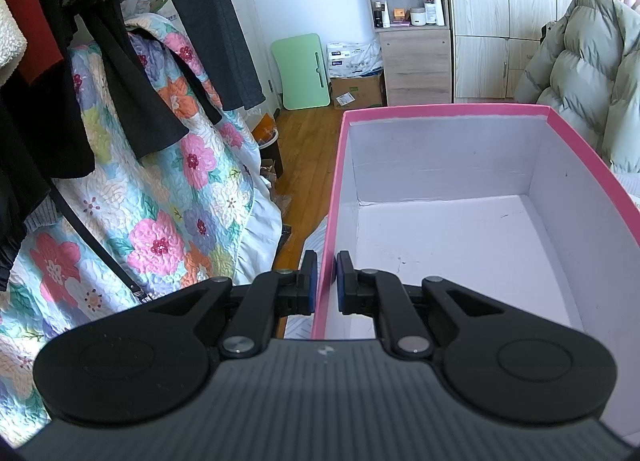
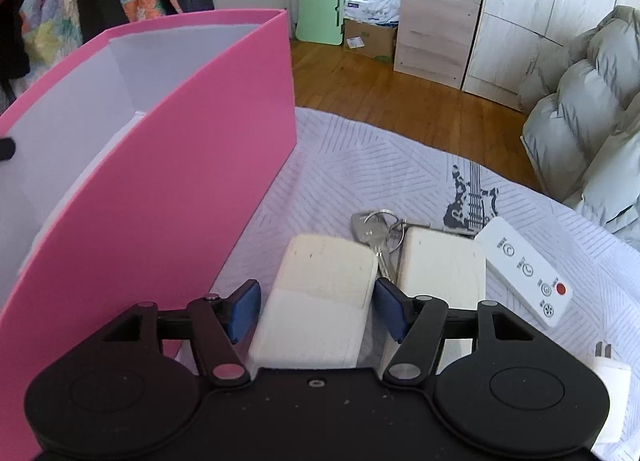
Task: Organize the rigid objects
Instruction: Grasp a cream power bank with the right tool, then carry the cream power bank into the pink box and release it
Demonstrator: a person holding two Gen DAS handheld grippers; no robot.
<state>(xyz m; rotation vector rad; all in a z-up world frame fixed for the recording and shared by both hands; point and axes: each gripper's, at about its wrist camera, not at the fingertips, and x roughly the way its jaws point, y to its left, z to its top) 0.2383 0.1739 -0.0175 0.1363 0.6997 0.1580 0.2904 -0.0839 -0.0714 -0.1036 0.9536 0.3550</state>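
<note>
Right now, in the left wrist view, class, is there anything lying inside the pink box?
No: the pink box shows only its bare white floor and walls, while the left gripper straddles its near wall.

white remote: round icon buttons and a red button, small captions too small to read | grey bedcover beside the remote: printed black guitar, no words | white packs and cardboard-box label far behind the pink box: print illegible
</note>
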